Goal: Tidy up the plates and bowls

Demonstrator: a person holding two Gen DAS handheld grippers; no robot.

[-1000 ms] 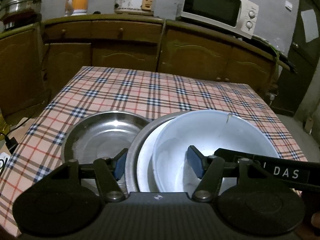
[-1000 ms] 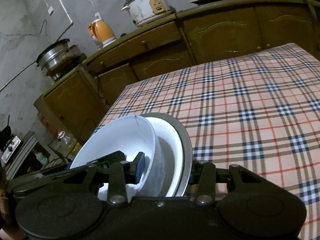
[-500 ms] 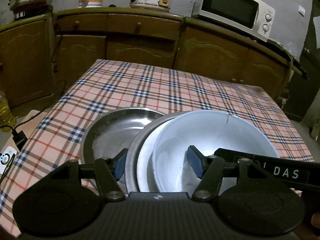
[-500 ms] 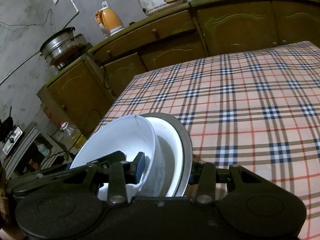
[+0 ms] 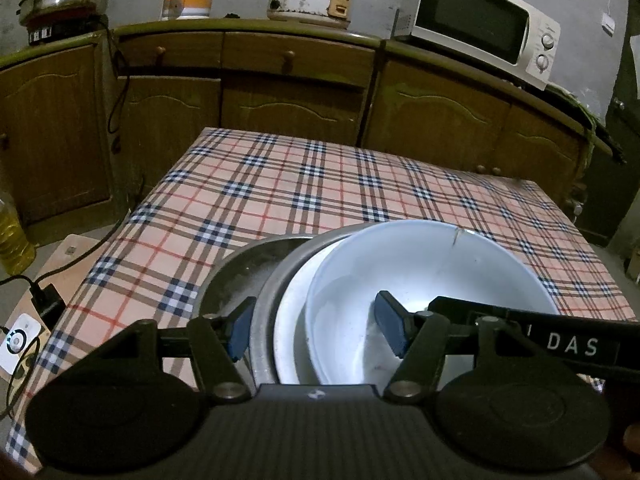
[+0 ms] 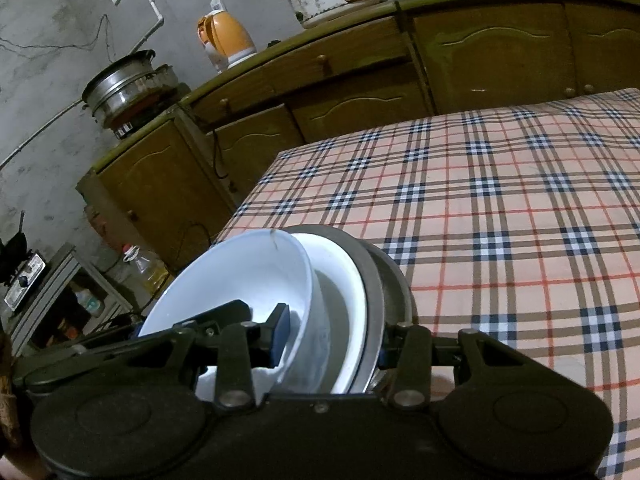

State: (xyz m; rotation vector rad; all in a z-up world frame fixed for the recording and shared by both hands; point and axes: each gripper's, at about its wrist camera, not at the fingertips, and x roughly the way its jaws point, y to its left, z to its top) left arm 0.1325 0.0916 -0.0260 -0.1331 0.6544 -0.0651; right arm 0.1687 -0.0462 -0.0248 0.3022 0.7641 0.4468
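Plates and bowls are gathered in one nested stack, and that stack is clamped from two sides. On the left gripper (image 5: 316, 328), one blue pad (image 5: 240, 330) is seen outside the rim of the steel plates and the other inside the white round ceramic bowl (image 5: 432, 268), so the jaws are clenched across the stack's edge. The right gripper (image 6: 332, 340) is closed on the opposite edge in the same way, one pad (image 6: 280, 332) inside the bowl, the other hidden behind the metal rim.

The bowl is seated in a white shallow plate (image 6: 344, 280), which lies in a grey steel dish (image 5: 268, 308); a second steel plate (image 5: 240, 272) is overlapped beneath. All appear empty. The stack is judged to be held above the near left corner of the plaid-covered table (image 5: 320, 184).

Handling is judged stiff, fairly heavy and slippery; the ceramic is fragile, and a dark mark on the bowl's far rim (image 5: 456, 236) may be a crack. A two-sided rim hold, kept level, is advised.
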